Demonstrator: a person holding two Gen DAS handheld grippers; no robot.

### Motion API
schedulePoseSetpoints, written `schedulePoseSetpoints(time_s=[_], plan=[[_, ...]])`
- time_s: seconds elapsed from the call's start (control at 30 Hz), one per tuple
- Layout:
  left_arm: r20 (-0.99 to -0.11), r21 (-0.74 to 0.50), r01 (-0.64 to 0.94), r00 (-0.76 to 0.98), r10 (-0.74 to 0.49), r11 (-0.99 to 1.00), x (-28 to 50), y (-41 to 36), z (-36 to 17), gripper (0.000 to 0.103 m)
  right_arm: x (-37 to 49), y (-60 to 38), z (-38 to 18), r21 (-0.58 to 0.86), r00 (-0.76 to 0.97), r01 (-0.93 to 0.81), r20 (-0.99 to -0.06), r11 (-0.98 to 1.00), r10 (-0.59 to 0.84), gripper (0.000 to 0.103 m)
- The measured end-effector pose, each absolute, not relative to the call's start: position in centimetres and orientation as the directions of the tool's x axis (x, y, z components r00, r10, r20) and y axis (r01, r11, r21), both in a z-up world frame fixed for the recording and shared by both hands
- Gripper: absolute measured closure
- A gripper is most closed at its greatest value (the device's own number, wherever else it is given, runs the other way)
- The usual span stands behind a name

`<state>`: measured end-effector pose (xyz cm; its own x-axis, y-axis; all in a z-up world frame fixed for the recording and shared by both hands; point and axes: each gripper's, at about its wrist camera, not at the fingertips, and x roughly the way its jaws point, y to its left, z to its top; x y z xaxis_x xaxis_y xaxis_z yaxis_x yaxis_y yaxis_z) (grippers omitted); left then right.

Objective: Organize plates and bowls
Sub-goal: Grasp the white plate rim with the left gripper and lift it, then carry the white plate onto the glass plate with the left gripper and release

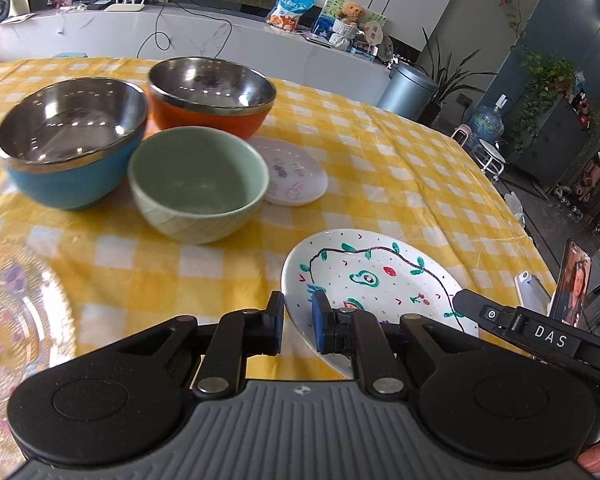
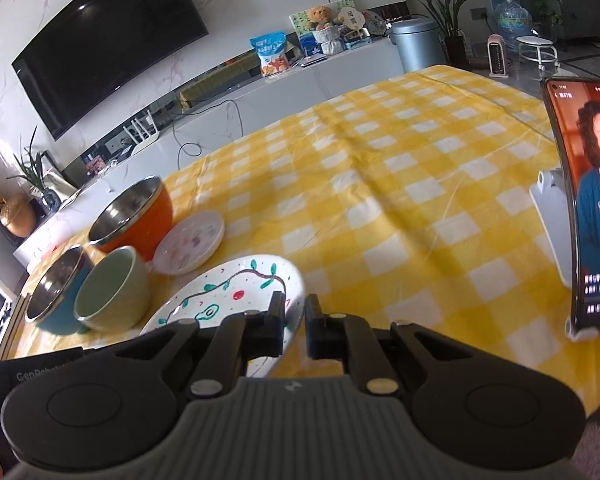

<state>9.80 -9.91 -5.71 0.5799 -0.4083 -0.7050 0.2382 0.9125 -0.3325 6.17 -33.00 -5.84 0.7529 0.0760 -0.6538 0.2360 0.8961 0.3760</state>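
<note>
A white plate painted with a green vine and an avocado point(image 1: 372, 276) point(image 2: 236, 296) is tilted above the yellow checked tablecloth. My left gripper point(image 1: 298, 320) straddles its left rim, jaws narrowly apart. My right gripper point(image 2: 295, 322) straddles its right rim, one finger over the plate and one outside; the rim passes between the jaws. A green bowl point(image 1: 198, 184) point(image 2: 112, 290), a blue steel-lined bowl point(image 1: 70, 144) point(image 2: 54, 296), an orange steel-lined bowl point(image 1: 210, 96) point(image 2: 134, 216) and a small white saucer point(image 1: 290, 172) point(image 2: 190, 242) stand beyond.
A clear glass plate point(image 1: 16, 320) lies at the left edge of the left wrist view. A phone on a white stand point(image 2: 584, 200) point(image 1: 572, 284) stands at the table's right side. The tablecloth point(image 2: 400, 184) stretches beyond the plate.
</note>
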Motion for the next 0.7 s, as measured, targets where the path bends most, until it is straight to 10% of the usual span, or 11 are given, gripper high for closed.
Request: schedulePoseSetpoints(time_s=[0.7], plan=[[-0.659,-0.374,0.124,0.662,-0.358,0.919,5.3,1.5,-3.6,0.087,3.4,-22.6,-3.8,0.372,0.725,0.075,-0.657,0.925,0.205,0.095]])
